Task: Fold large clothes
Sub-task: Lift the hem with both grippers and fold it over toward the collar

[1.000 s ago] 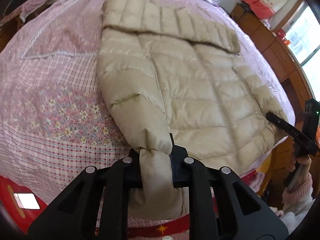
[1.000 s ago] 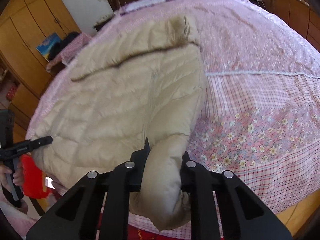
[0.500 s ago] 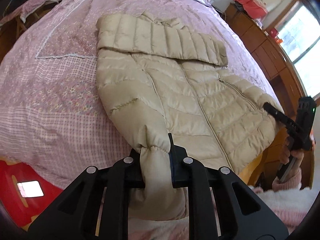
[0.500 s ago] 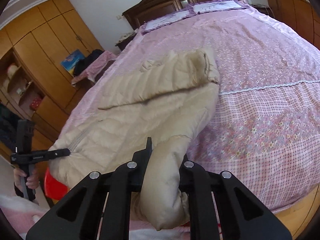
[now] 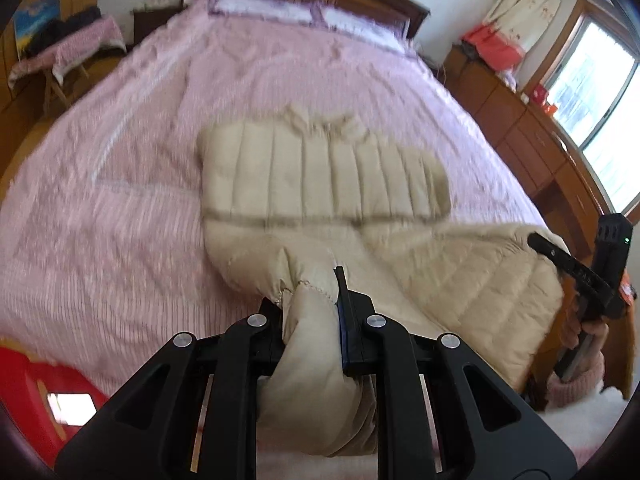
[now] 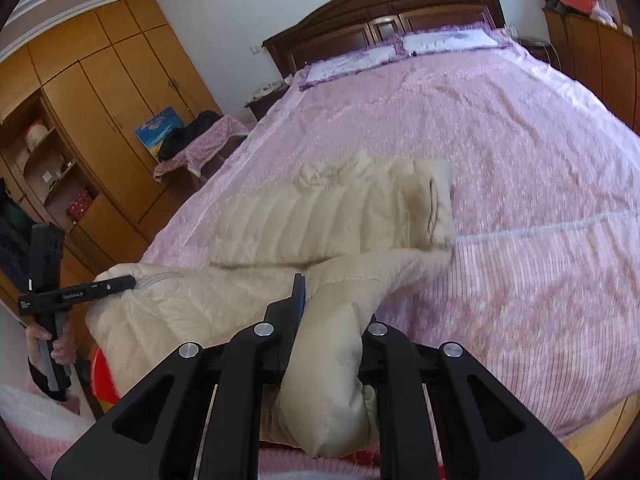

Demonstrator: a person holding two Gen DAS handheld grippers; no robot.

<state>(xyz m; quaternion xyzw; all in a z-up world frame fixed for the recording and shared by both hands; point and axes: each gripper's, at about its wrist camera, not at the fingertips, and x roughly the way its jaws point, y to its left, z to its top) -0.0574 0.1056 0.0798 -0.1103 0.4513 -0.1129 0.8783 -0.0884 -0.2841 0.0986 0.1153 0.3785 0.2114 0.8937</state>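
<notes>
A beige quilted puffer jacket [image 5: 320, 176] lies on the pink bed [image 5: 120, 208], its near hem lifted off the cover. My left gripper [image 5: 316, 300] is shut on one bottom corner of the jacket, and the fabric bulges out below the jaws. My right gripper [image 6: 332, 304] is shut on the other bottom corner of the jacket [image 6: 340, 216]. In each wrist view the other gripper shows at the jacket's far corner, the right gripper [image 5: 536, 242] and the left gripper [image 6: 130, 280], each held by a hand in a pink sleeve. The jacket's upper part with folded sleeves rests flat on the bed.
A dark wooden headboard [image 6: 384, 12] and pillows [image 6: 448, 40] are at the bed's far end. Wooden wardrobes [image 6: 100, 92] and a chair piled with clothes [image 6: 200, 140] stand on one side, a low cabinet under a window [image 5: 532, 136] on the other. A red object [image 5: 48, 392] is on the floor.
Both grippers have risen with the jacket's bottom corners, lifting the lower half off the bed. The views now tilt up, showing the headboard and walls.
</notes>
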